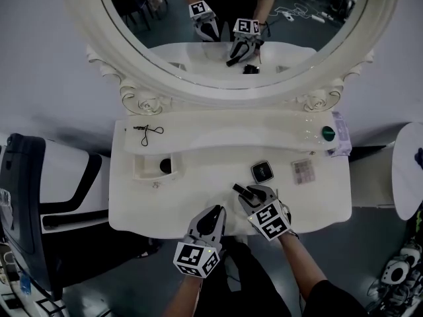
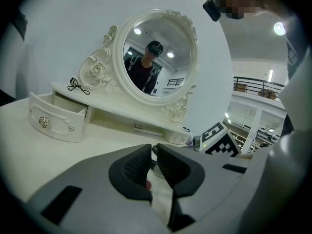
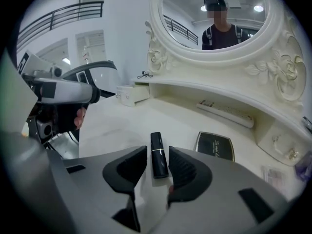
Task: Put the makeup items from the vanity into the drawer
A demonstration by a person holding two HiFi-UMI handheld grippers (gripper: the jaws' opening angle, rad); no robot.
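A black lipstick lies on the white vanity top, between the fingers of my right gripper. The jaws stand open, with a gap on either side of the tube. In the head view the lipstick pokes out past the right gripper near the table's front edge. My left gripper hovers just left of it, with its jaws nearly together and nothing between them. The small drawer at the left stands pulled out, with a dark round item inside.
A black compact and a small palette lie right of centre. An eyelash curler rests on the upper shelf at the left, and a green-capped item at the shelf's right end. The oval mirror rises behind. A dark chair stands to the left.
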